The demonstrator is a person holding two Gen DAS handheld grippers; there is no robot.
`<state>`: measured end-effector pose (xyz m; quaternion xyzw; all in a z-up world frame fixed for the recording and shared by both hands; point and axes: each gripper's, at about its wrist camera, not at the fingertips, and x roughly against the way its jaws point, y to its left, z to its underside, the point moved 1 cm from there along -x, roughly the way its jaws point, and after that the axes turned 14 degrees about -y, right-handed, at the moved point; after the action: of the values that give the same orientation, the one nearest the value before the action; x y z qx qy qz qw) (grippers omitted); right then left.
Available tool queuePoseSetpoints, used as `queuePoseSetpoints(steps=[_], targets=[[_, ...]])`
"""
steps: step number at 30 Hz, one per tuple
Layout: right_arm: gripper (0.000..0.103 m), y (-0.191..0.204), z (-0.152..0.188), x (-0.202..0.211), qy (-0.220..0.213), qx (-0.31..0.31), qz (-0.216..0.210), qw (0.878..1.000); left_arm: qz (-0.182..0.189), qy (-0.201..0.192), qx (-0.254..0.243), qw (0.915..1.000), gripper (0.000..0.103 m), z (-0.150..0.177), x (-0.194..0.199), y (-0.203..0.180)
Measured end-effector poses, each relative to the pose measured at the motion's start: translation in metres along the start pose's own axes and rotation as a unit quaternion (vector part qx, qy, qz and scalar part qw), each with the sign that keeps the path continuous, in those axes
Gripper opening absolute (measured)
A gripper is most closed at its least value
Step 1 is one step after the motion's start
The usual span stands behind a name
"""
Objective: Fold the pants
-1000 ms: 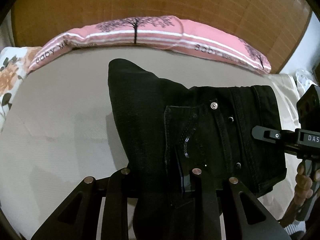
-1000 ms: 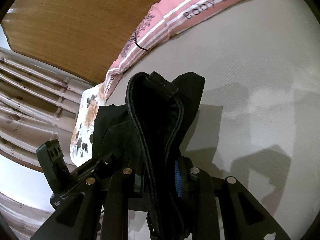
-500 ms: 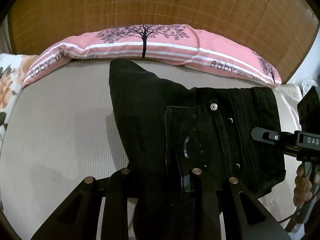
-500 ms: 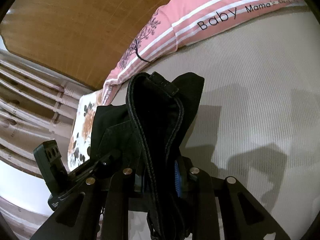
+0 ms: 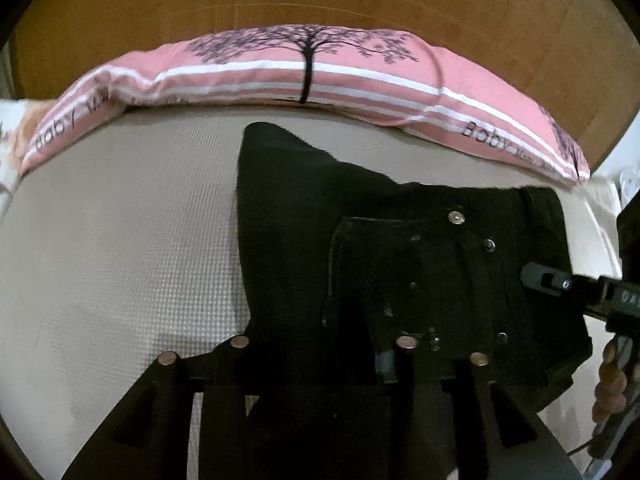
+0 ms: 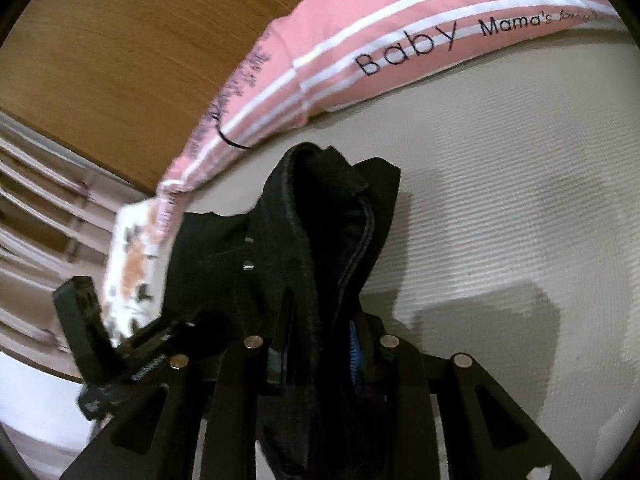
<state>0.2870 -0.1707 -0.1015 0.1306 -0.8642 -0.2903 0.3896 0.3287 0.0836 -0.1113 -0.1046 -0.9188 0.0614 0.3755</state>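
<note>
The pink pillow (image 5: 304, 76) is looming closer than a second ago. My left hand-held gripper (image 5: 320, 350) has just been opening, black pants (image 5: 400, 264) between its fingers, over the bed (image 5: 120, 240). My right hand-held gripper (image 6: 320, 344) is pinching the pants' bunched waistband narrowly.

The black matt denim pants (image 5: 400, 264) carry shiny metal rivets (image 5: 456, 217); the beige woven bedsheet (image 5: 120, 264) looks ribbed; the brown wooden headboard (image 5: 320, 0) is smooth.
</note>
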Motion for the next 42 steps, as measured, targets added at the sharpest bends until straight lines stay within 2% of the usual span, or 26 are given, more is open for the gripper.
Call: queuePoseSetpoints(steps=[5,11,18,20,28,33,35,36,42], targets=[[0.037,-0.006,0.007,-0.009,-0.005,0.033,0.033,0.999,0.0,-0.011,0.015,0.9998,0.061,0.007,-0.005,0.011],[0.044,-0.006,0.011,-0.006,-0.011,0.044,0.051,0.998,-0.008,-0.018,0.003,0.9998,0.066,0.014,0.003,0.011],[0.046,0.007,0.032,0.021,-0.028,0.082,0.084,0.993,-0.021,-0.019,-0.012,0.9995,0.067,0.042,0.035,0.01],[0.049,0.009,0.041,0.03,-0.031,0.089,0.09,0.991,-0.027,-0.019,-0.015,0.9994,0.067,0.049,0.044,0.009],[0.055,0.019,0.063,0.061,-0.055,0.107,0.115,0.986,-0.07,-0.025,-0.015,0.9971,0.067,0.064,0.087,0.002],[0.063,0.033,0.077,0.081,-0.065,0.129,0.127,0.981,-0.093,-0.03,-0.035,0.9946,0.068,0.074,0.117,-0.008],[0.072,0.043,0.087,0.089,-0.071,0.152,0.136,0.976,-0.095,-0.031,-0.035,0.9944,0.07,0.079,0.129,-0.012],[0.072,0.047,0.092,0.092,-0.075,0.161,0.139,0.974,-0.098,-0.033,-0.035,0.994,0.071,0.082,0.134,-0.013],[0.086,0.074,0.122,0.118,-0.096,0.207,0.136,0.964,-0.116,-0.046,-0.033,0.9916,0.073,0.1,0.164,-0.021]])
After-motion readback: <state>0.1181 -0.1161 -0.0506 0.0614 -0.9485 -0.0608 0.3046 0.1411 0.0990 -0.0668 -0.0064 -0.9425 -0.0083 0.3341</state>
